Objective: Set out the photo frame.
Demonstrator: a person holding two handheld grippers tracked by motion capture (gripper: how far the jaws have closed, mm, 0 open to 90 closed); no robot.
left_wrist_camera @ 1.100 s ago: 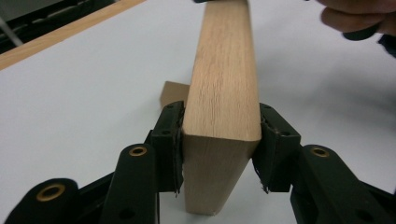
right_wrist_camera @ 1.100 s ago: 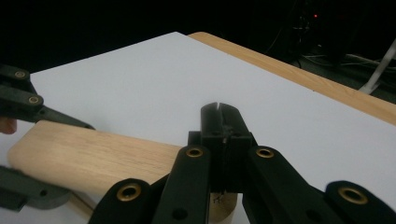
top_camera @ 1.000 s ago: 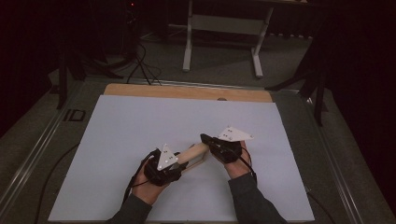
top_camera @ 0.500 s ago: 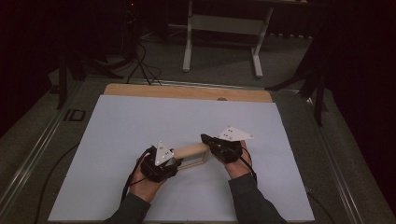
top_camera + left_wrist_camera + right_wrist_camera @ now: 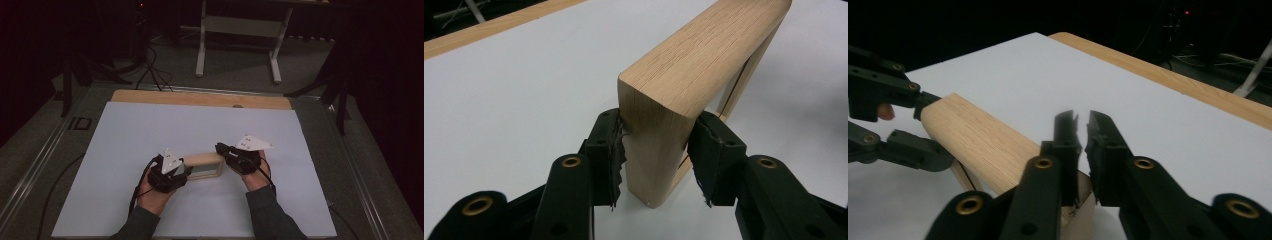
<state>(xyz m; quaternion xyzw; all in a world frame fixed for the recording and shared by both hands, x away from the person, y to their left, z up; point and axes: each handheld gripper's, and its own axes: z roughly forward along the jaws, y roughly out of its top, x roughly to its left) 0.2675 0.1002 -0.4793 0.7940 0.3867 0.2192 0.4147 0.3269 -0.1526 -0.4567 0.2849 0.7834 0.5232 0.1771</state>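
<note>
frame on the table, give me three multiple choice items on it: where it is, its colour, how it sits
1. Where is the frame?
A. on the white sheet, near the person's side
B. on the bare wooden strip at the far edge
C. on the floor beyond the table

2. What colour is the frame?
A. black
B. light wood
C. white

3. How does the frame sit?
A. lying flat on its face
B. raised high above the table
C. upright on a long edge

Answers:
1 A, since the high view shows it on the sheet just ahead of the person's hands.
2 B, since the pale wood grain is plain in both gripper views.
3 C, since the left gripper view shows it standing tall with its lower corner down at the sheet.
</note>
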